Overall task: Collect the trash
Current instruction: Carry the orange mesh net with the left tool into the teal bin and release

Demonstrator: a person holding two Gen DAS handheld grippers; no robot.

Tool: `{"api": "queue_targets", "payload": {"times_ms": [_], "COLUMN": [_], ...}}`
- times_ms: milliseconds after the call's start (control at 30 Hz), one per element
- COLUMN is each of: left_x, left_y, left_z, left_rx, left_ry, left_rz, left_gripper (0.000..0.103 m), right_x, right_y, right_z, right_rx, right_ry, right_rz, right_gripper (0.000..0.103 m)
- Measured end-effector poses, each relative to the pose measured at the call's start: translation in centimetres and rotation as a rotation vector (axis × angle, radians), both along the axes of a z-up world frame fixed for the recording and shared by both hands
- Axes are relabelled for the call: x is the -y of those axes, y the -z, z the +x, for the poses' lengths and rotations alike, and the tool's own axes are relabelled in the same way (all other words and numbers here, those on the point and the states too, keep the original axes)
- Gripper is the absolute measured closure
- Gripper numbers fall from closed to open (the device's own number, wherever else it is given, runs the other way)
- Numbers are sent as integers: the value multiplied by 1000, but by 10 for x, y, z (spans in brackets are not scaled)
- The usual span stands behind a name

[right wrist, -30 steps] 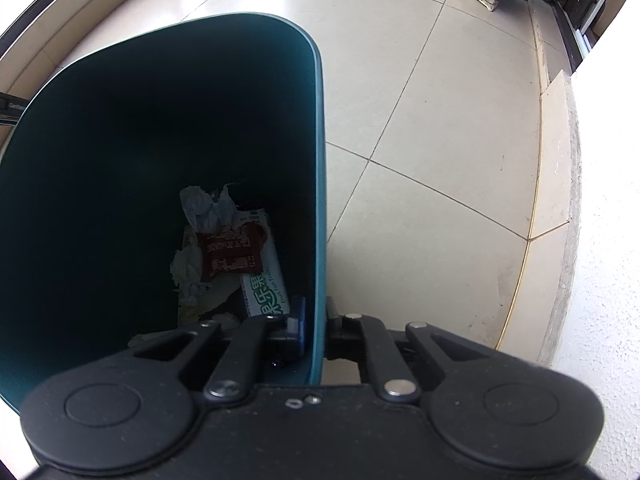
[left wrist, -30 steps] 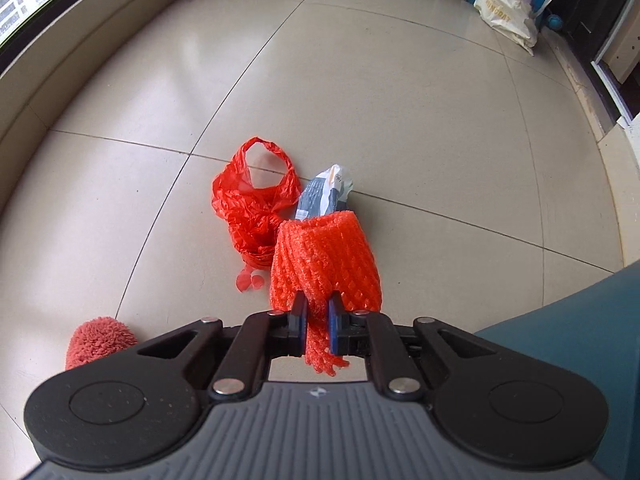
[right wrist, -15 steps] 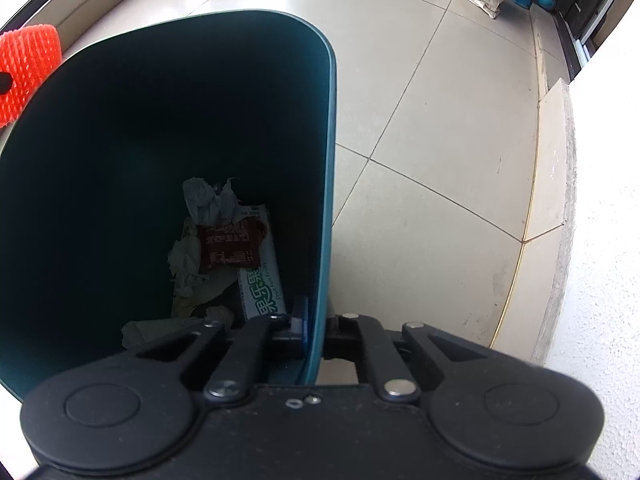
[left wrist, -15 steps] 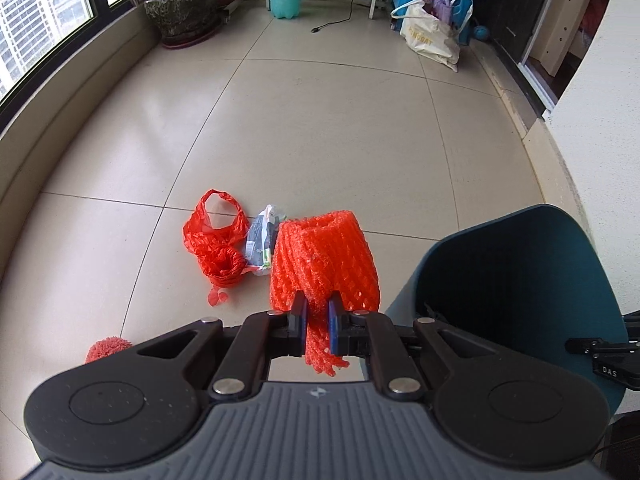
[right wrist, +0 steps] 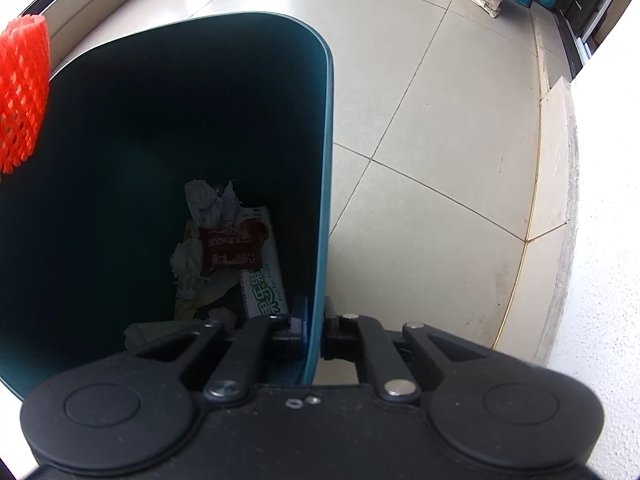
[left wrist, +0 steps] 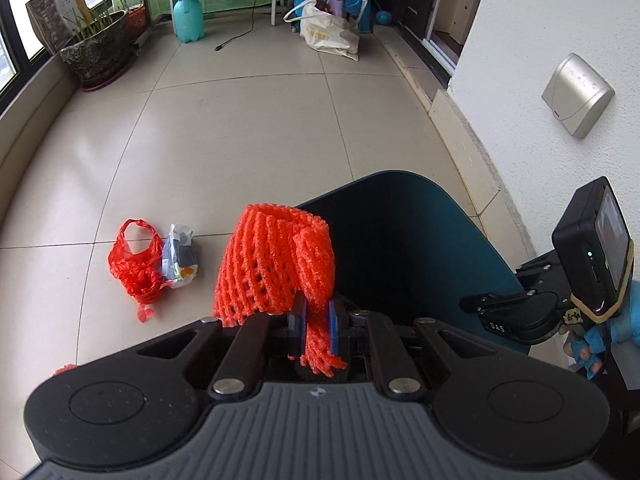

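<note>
The red foam net (left wrist: 276, 264) has come up off the floor and now hangs at the bin's (left wrist: 404, 240) left rim, clamped in the left tongs (left wrist: 316, 322). The right tongs (right wrist: 316, 324) pinch the bin's near wall. Only their view shows wrappers (right wrist: 236, 248) inside; only the left shows a red bag (left wrist: 136, 268) still on the floor.

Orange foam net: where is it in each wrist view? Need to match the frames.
Left wrist: foam net at centre, its tail pinched in the left gripper, just left of the bin.
Right wrist: foam net at the left edge, beside the bin's far rim.
Shared landmark: teal bin.
</note>
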State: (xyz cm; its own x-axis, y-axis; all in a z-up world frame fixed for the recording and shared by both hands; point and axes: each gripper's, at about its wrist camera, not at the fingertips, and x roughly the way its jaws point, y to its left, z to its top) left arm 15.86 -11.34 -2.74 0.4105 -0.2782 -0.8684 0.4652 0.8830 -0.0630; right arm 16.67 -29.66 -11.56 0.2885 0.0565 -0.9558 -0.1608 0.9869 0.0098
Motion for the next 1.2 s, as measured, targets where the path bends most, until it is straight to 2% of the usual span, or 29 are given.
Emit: {"api": "queue_targets", "payload": {"times_ms": [200, 467, 567, 867, 1000, 1100, 1200], "left_x": [36, 58, 61, 61, 59, 57, 55], "left_y": [28, 82, 93, 106, 106, 104, 100], "left_z": [-11, -2, -1, 10, 7, 4, 2], "left_rx": [-15, -113, -105, -169, -155, -145, -132], "left_ry": [61, 70, 67, 42, 49, 58, 59], "left_rz": [57, 138, 166, 136, 125, 112, 92], "left_gripper": [93, 93, 93, 92, 90, 79, 57], "right_x": [-3, -2, -1, -1, -1, -1, -1], "right_y": [-1, -4, -4, -4, -4, -4, -4], "right_z": [-3, -4, -4, -4, -4, -4, -4], "right_rx": [2, 4, 3, 3, 3, 2, 1], "right_ry": [1, -3, -2, -1, -1, 0, 2], "right_rz": [2, 4, 8, 10, 9, 9, 11], "right_gripper": [98, 98, 97, 96, 96, 96, 96]}}
